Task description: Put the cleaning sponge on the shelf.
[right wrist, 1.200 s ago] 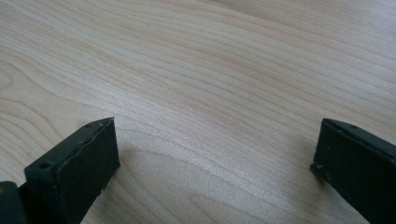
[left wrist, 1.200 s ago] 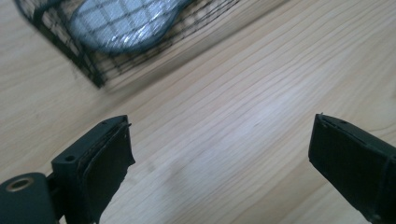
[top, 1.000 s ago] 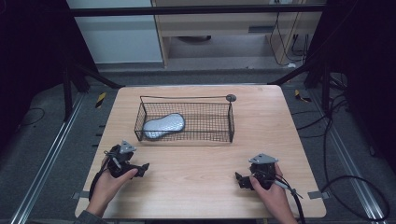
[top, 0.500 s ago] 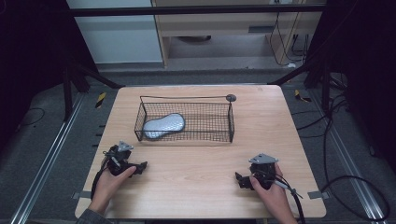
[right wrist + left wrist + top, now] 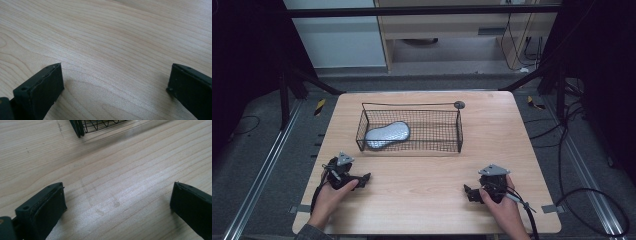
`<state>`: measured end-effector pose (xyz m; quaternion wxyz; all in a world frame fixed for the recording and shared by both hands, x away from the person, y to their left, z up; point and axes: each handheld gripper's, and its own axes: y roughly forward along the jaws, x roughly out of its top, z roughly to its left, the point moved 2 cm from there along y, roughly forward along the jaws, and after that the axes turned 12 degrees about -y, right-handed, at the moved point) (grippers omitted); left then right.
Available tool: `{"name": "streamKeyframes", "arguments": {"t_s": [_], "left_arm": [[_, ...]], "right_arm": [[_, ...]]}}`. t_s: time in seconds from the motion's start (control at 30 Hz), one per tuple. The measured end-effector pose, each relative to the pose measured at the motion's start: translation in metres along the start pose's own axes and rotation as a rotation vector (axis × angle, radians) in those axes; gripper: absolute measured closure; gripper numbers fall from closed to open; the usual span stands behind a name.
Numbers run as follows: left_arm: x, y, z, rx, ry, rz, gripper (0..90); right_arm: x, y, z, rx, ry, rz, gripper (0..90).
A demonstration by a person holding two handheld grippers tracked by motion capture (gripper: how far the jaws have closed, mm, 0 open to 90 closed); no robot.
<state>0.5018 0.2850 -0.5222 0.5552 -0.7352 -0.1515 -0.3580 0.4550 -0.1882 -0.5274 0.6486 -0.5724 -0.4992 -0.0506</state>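
Below, we see a pale wooden worktop (image 5: 427, 175) bearing a black wire basket (image 5: 410, 129) that holds a grey oblong pad (image 5: 387, 134). Left gripper (image 5: 362, 178) and right gripper (image 5: 468, 192) rest near its front edge, jaws spread wide, empty. Grey floor (image 5: 262, 150) surrounds it.

wire basket and grey pad on a wooden bench

ahead of both grippers, a black wire basket (image 5: 412, 131) stands on the pale bench (image 5: 512, 145); a grey oval pad (image 5: 387, 134) lies inside, toward the left gripper's side.
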Motion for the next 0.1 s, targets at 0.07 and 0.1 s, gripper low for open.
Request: {"name": "streamKeyframes", "arguments": {"t_s": [0.07,0.1], "left_arm": [[-0.0004,0.0003,-0.0001,-0.003,-0.004,-0.006,0.0],[-0.0003,0.0002,0.0001,-0.003,-0.002,-0.006,0.0]], "right_arm": [[0.0,0.0,0.0,0.0,0.0,0.0,0.4],[0.0,0.0,-0.0001,0.0,0.0,0.0,0.4]]}}
